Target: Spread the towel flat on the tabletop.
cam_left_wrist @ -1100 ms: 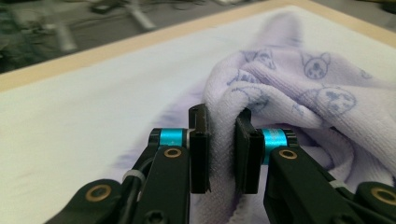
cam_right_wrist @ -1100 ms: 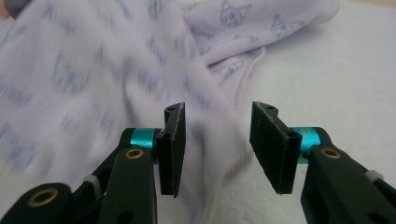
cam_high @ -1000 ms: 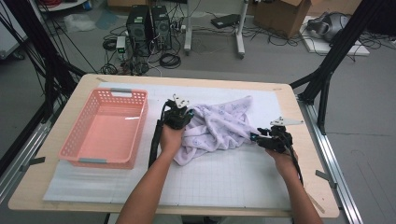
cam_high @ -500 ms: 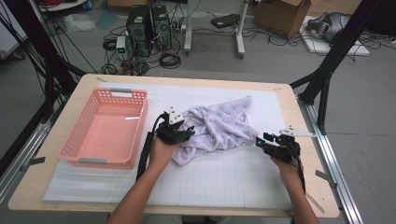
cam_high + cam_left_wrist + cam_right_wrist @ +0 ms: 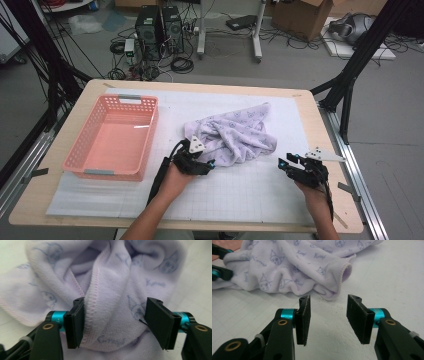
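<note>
The light wooden tabletop (image 5: 60, 200) carries a white gridded mat (image 5: 250, 195) that covers most of it. Behind the far edge is a grey floor with black cables, 2 dark computer towers (image 5: 159, 27) and a cardboard box (image 5: 305, 17). A pink plastic basket with a slotted wall (image 5: 111, 172) stands on the left part of the mat.

The crumpled lilac towel with small blue printed figures (image 5: 235, 137) lies near the middle of the tabletop. Its long axis runs on a diagonal, from the near-left side toward the far-right corner.

The left tongs (image 5: 206, 165) are at the near-left end of the towel. Their jaws have just been opening and now stand apart, with a fold of the towel (image 5: 112, 315) between them, and the pads do not press it. The right tongs (image 5: 285, 163) hover over the mat near the right edge, jaws apart with nothing between them, just beside the towel's near-right edge (image 5: 337, 282).
</note>
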